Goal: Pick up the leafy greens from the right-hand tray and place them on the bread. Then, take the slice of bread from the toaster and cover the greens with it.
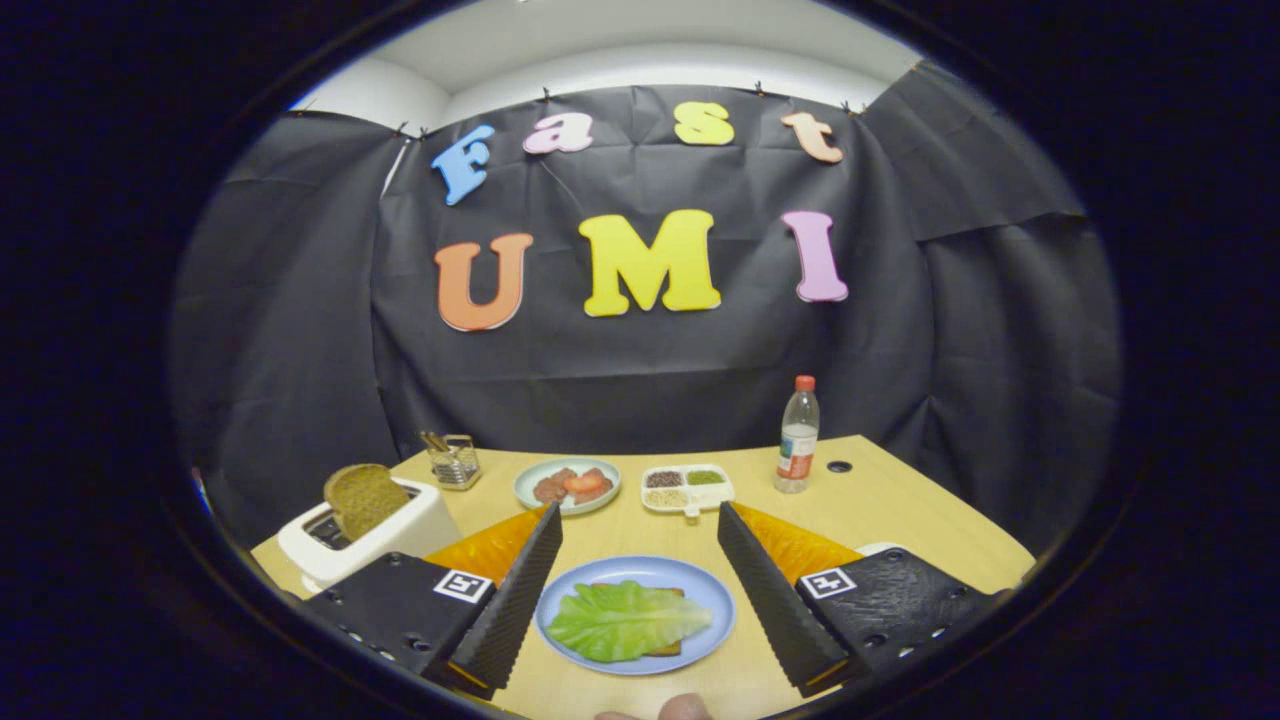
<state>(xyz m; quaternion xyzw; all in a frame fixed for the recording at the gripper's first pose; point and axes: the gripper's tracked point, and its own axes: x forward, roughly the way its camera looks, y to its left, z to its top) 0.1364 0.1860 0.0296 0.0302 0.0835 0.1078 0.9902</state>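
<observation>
A green leaf (625, 620) lies on a slice of bread (672, 649), whose edge peeks out under it, on a blue plate (712, 600). The plate sits between my two black fingers (515, 595). My gripper (640, 520) is open wide and holds nothing, hanging above the plate. A brown slice of bread (362, 497) stands upright in the white toaster (400, 535), left of my left finger. A white tray's rim (880, 548) peeks out behind my right finger.
Beyond the fingers stand a plate of meat and tomato (567, 485), a small divided dish of seeds (686, 487), a glass holder with sticks (455, 462) and a plastic bottle (797, 435). A fingertip (685, 708) shows by the table's front edge.
</observation>
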